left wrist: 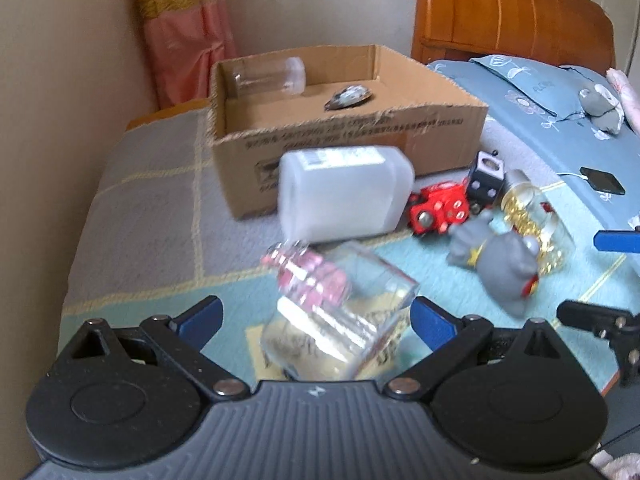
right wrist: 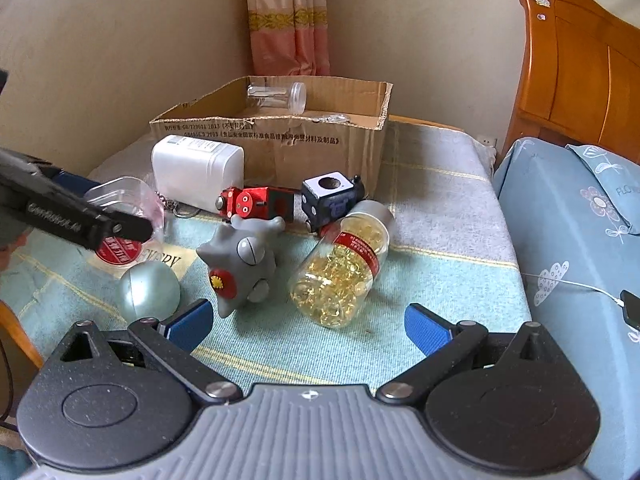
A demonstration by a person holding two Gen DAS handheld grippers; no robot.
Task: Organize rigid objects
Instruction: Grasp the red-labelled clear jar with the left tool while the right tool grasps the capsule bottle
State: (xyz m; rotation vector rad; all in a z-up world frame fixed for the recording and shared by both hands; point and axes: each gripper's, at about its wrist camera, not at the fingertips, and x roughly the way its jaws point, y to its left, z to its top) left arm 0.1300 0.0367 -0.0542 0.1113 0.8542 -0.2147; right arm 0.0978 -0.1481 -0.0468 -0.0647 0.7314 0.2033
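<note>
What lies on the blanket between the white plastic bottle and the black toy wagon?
The red toy train engine lies between the white plastic bottle and the black toy wagon, on its side. The right wrist view shows it most clearly.

The box (right wrist: 280, 148) sits at the top middle. The bottle (right wrist: 196, 172) lies before it, the train (right wrist: 258, 206) to its right, the pill jar (right wrist: 344, 270) lower right.

You are working in a home bedroom: a carved wooden headboard (right wrist: 580, 68) stands at the bed's head, a floral blue pillow (right wrist: 572, 216) lies at its right edge, and a pink curtain (right wrist: 290, 20) hangs in the wall corner.
</note>
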